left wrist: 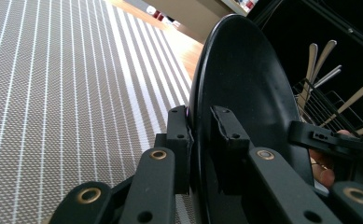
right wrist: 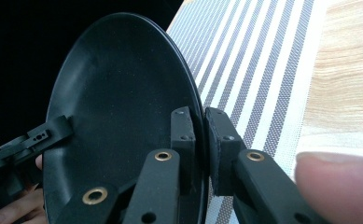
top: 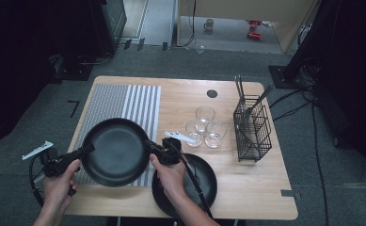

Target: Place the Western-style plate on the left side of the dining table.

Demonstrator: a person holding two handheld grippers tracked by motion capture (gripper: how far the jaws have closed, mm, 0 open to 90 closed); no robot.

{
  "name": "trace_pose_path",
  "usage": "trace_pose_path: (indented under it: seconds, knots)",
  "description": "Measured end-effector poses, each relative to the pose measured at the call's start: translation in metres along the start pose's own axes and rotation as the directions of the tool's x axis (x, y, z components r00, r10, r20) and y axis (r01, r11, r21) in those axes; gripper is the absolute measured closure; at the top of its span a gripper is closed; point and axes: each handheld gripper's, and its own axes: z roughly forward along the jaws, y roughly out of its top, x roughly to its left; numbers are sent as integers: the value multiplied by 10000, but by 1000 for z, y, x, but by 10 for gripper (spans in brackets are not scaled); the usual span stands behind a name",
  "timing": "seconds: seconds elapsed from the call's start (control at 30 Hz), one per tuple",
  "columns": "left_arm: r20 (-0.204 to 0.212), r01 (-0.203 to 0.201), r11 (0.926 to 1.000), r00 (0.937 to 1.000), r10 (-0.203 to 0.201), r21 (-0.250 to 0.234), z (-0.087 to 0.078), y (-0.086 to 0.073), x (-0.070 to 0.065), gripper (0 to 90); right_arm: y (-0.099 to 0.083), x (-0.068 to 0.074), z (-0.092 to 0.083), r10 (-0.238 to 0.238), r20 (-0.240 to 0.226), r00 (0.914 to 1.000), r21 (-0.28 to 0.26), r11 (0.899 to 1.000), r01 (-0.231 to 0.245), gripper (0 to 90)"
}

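I hold a black plate (top: 117,150) by both edges, level above the striped placemat (top: 115,101). My left gripper (top: 89,148) is shut on its left rim, and my right gripper (top: 148,145) is shut on the opposite rim. In the left gripper view the jaws of the left gripper (left wrist: 200,123) pinch the edge of the plate (left wrist: 244,84), with the placemat (left wrist: 53,93) below. In the right gripper view the right gripper (right wrist: 200,126) clamps the rim of the plate (right wrist: 118,93), and the left gripper (right wrist: 34,137) grips the far side.
A second black plate (top: 204,181) lies on the wooden table (top: 246,188) under my right forearm. Three empty glasses (top: 204,115) stand mid-table. A black wire rack (top: 252,129) with cutlery stands at the right. A small hole (top: 212,93) marks the far edge.
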Motion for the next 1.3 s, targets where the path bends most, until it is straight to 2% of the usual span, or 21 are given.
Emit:
trace_pose_path:
  seconds: [0.2,0.23,0.33,0.93,1.3]
  knots:
    - [-71,102,9999,9999,-101,53,5,6,7,792,5,-2,9,45,8,10000,126,9999,-45,828]
    - [-82,217,9997,9997,-216,73,6,7,8,792,7,-2,11,29,19,10000,122,9999,-30,828]
    - [-242,160,9998,9996,-157,122,9,8,9,786,10,-2,15,18,86,10000,202,9998,-19,828]
    - [-349,392,9987,9987,-380,327,26,24,27,783,29,-9,39,29,118,9999,403,9992,-34,831]
    - [-477,512,9977,9977,-491,434,39,32,33,782,38,-17,51,174,158,9997,456,9988,-181,829]
